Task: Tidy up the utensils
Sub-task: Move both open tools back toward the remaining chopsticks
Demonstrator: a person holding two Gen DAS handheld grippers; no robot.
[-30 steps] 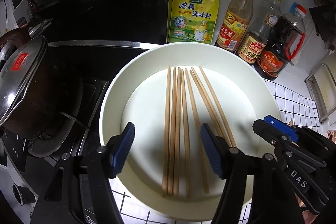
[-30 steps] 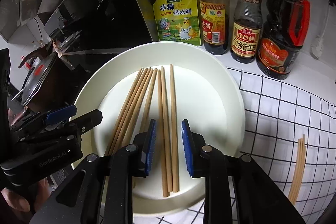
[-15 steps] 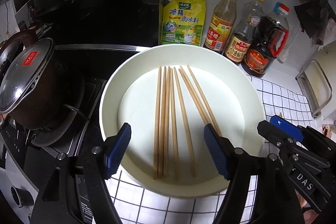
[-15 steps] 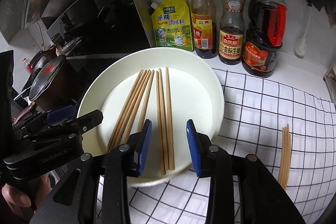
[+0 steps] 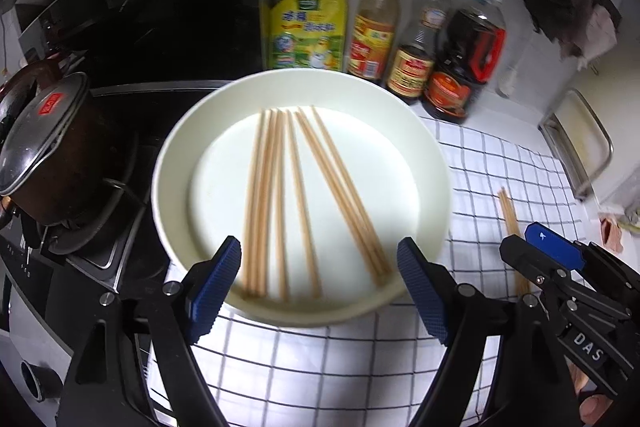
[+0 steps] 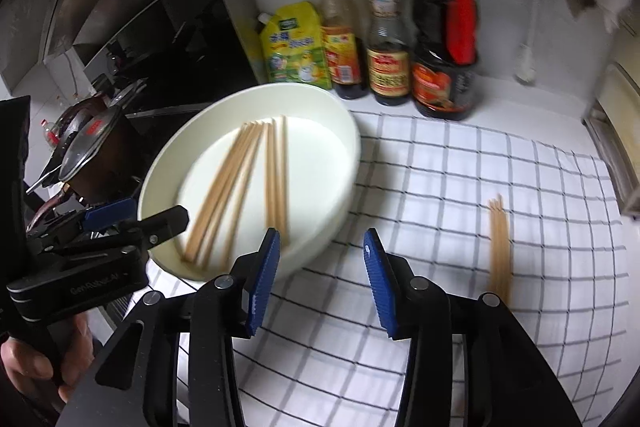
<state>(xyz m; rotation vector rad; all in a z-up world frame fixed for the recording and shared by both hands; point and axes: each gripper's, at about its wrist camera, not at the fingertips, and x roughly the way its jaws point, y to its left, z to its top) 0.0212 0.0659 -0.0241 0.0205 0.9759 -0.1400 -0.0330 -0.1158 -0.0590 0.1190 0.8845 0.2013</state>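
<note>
Several wooden chopsticks (image 5: 288,203) lie side by side in a wide white plate (image 5: 176,163) on the checked cloth. My left gripper (image 5: 320,263) hovers over the plate's near rim, its jaws opening wide with nothing pressed between the pads. In the right wrist view the same plate (image 6: 340,131) and chopsticks (image 6: 240,183) sit at left. My right gripper (image 6: 320,255) is above the cloth just right of the plate, its jaws opening and empty. A small bundle of chopsticks (image 6: 500,247) lies on the cloth to the right, also seen as chopsticks (image 5: 510,215) in the left wrist view.
A yellow seasoning pouch (image 5: 306,27) and three sauce bottles (image 5: 416,39) stand against the back wall. A dark lidded pot (image 5: 44,147) sits on the stove at left. A metal tray (image 5: 580,143) edges the right. The checked cloth (image 6: 460,187) covers the counter.
Both grippers have pulled back from the plate toward the near edge, and both jaws have widened. The right gripper has let go of the chopsticks in the plate and shifted right over the cloth.
</note>
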